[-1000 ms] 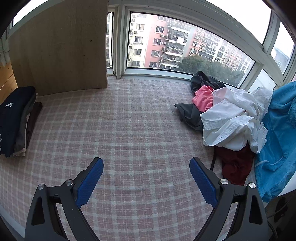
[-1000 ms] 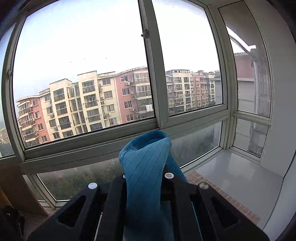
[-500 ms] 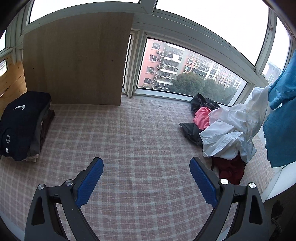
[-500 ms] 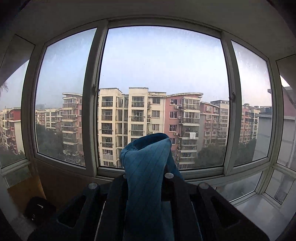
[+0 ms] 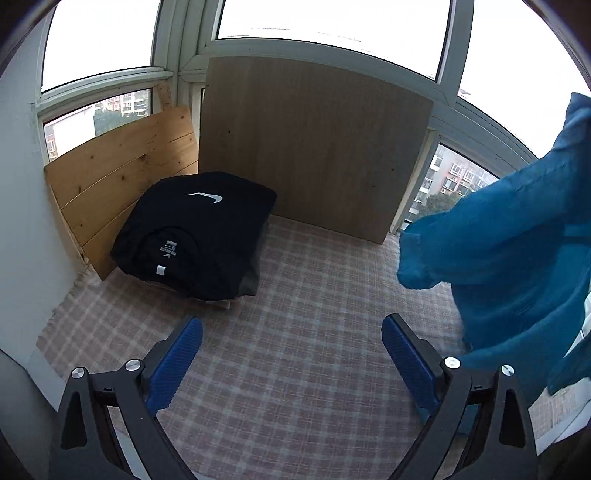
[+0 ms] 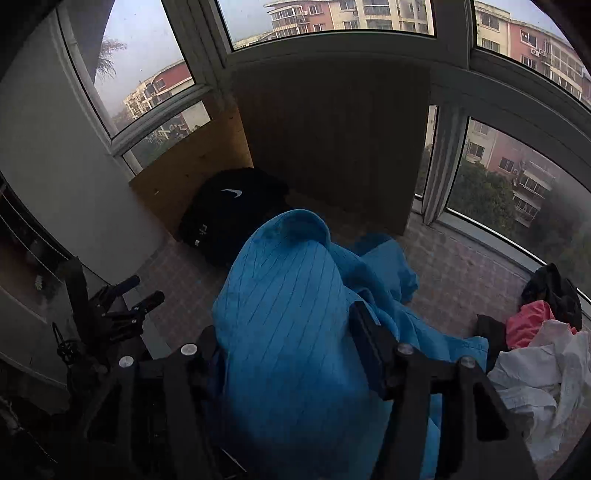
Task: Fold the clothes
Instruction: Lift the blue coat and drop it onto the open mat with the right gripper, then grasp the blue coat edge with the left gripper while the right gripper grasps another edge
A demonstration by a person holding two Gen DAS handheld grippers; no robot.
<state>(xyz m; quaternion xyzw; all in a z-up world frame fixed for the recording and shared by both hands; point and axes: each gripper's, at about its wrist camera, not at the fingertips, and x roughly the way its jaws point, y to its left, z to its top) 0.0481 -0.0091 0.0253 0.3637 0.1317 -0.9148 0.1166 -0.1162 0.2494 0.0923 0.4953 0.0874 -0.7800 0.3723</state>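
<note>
From the left wrist view, the left gripper (image 5: 291, 363) hung with jaws wide apart and empty above the checked mat (image 5: 295, 369), the blue shirt (image 5: 517, 258) dangling at its right. In the right wrist view, the right gripper (image 6: 284, 354) pinched that blue shirt (image 6: 291, 314), the folded black pile (image 6: 229, 210) lying beyond.

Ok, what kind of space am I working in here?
Probably a bay-window nook in a high-rise flat, used as a folding spot. Wraparound windows show apartment blocks outside, a plaid mat covers the platform, and folded dark clothes are stacked in the corner, with unfolded laundry opposite.
</note>
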